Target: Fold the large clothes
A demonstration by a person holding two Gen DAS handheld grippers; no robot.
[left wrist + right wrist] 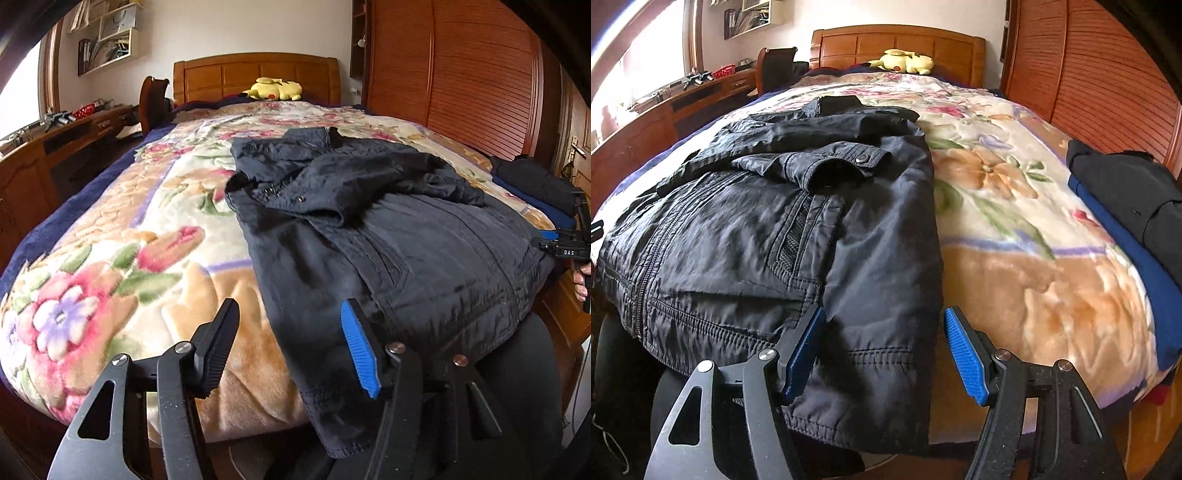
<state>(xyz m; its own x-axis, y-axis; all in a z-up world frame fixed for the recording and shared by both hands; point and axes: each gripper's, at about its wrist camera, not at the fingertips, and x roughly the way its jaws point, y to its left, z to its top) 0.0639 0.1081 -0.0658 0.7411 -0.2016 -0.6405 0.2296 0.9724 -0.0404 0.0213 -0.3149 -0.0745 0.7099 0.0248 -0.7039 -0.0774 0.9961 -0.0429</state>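
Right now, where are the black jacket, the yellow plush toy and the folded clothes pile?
black jacket [775, 236]: right wrist view, front panel beside the zip.
yellow plush toy [275, 89]: left wrist view, its body.
folded clothes pile [1126, 192]: right wrist view, top dark garment.

Crinkled, faintly glossy jacket [768, 236] on plush fleecy blanket [1015, 258]

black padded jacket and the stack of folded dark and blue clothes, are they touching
Apart. The right wrist view shows the black padded jacket and the folded stack separated by a broad strip of bare floral blanket.
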